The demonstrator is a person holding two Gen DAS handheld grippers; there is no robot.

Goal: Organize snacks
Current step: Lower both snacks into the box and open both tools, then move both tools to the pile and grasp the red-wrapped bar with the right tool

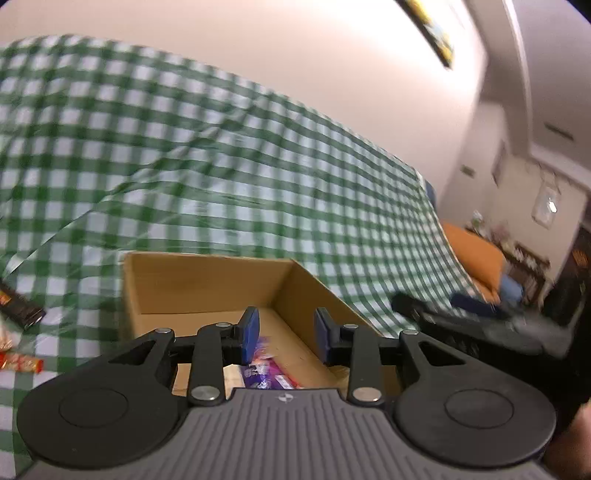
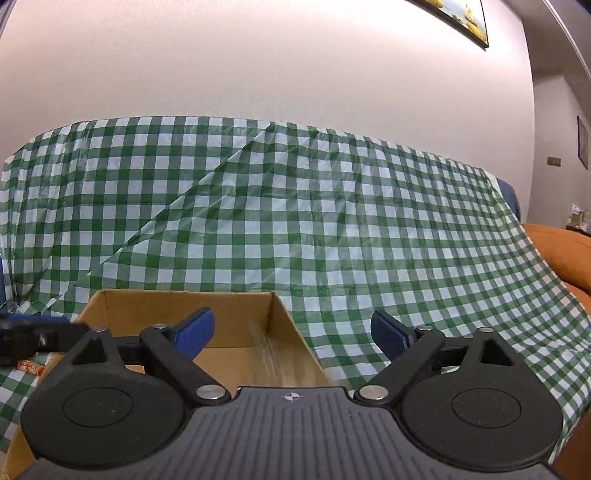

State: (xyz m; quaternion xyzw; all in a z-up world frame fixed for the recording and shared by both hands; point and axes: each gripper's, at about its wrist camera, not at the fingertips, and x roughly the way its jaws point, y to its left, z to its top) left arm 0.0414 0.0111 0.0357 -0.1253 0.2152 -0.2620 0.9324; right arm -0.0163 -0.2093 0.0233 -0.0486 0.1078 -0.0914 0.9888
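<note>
Hovering over the near end of the open cardboard box (image 1: 207, 284), the left gripper (image 1: 284, 334) has its blue pads (image 1: 251, 334) parted with nothing between them; beneath the gap, purple-wrapped snacks (image 1: 264, 374) lie on the box floor. No earlier view is given, so only this released state can be told. Left of the box, on the green-checked tablecloth (image 1: 221, 166), a dark snack bar (image 1: 20, 306) lies at an angle, and nearer the camera a red-and-orange wrapped snack (image 1: 20, 363) rests on the cloth. Right of the box, a blurred dark shape is the right gripper (image 1: 461, 325), seen from the side.

From the right wrist view, the right gripper (image 2: 291, 334) is spread wide and empty, straddling the right wall of the box (image 2: 184, 306). Beyond the box the tablecloth (image 2: 295, 206) rises over a backrest. Right of the cloth sits an orange cushion (image 2: 561, 251); behind, a pale wall (image 2: 258, 62) carries a framed picture (image 2: 461, 18).
</note>
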